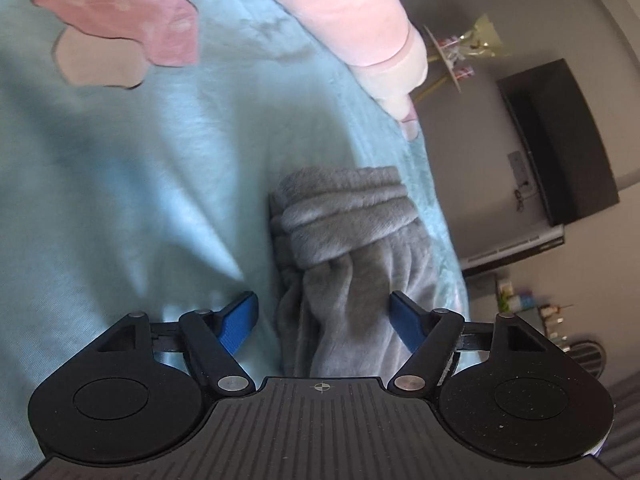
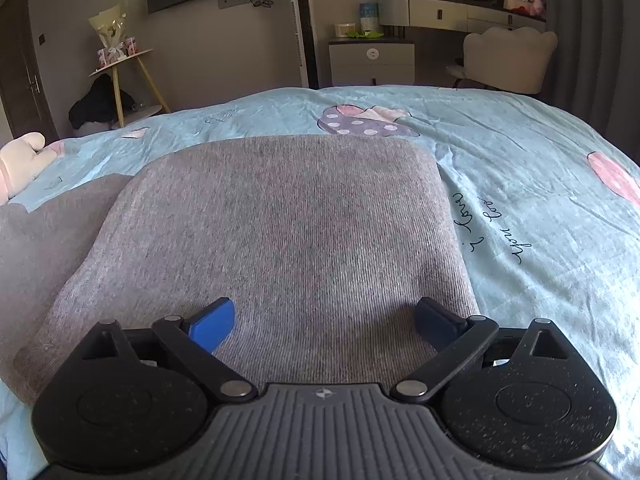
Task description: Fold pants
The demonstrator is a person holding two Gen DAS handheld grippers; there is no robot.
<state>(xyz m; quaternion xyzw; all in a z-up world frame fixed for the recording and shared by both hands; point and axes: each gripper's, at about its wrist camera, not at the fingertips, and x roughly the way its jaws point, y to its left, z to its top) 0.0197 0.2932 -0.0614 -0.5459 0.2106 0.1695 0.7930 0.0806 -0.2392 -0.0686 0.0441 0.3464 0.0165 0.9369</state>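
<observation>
The left gripper hangs over the bed with its jaws parted and grasping nothing. No earlier view is at hand, so only their present stance is told: the blue pads stand apart, one on each side of the bunched grey cloth. That cloth is the ribbed cuff end of the pants, gathered into soft folds; it lies between the jaws and runs out ahead of them, and neither pad visibly presses on it. To the left of the jaws spreads the light blue bedsheet with a pink printed shape. Ahead of them and to the right, a pink and cream plush toy lies across the bed's edge.

The right gripper is released as well, jaws wide, with nothing clamped. Its pads hover just over the near edge of the folded grey pants, which lie flat on the bed directly ahead of the jaws as a broad rounded panel. More grey fabric extends to the left of the jaws. To the right of them the sheet carries handwritten-style lettering. Far ahead stand a small wooden side table and a cream chair.
</observation>
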